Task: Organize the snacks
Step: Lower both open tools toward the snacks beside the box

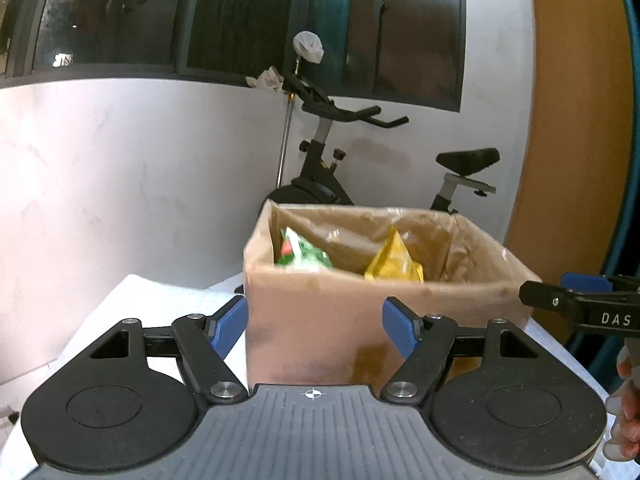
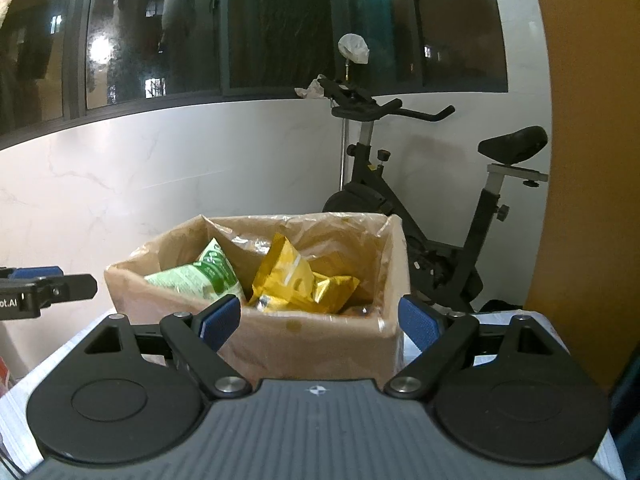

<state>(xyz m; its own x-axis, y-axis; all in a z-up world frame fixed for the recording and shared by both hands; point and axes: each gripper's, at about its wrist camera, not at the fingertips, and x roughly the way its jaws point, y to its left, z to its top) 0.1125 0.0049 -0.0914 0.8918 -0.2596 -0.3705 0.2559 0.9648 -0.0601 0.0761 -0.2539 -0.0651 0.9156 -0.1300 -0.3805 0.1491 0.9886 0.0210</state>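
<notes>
A brown cardboard box (image 1: 320,320) (image 2: 312,344) lined with plastic stands on a white table. Inside it lie a green snack bag (image 1: 304,254) (image 2: 200,276) and a yellow snack bag (image 1: 396,260) (image 2: 296,280). My left gripper (image 1: 316,326) is open just in front of the box, nothing between its blue pads. My right gripper (image 2: 320,322) is open too, empty, facing the box's near wall. Each gripper shows at the edge of the other's view: the right gripper (image 1: 580,304) beside the box's right corner, the left gripper (image 2: 44,286) left of the box.
An exercise bike (image 1: 340,160) (image 2: 420,208) stands behind the box against a white wall under dark windows. An orange panel (image 1: 568,120) (image 2: 592,140) rises at the right. The white table (image 1: 160,304) (image 2: 24,400) extends to the left. A person's fingers (image 1: 624,404) show at the right edge.
</notes>
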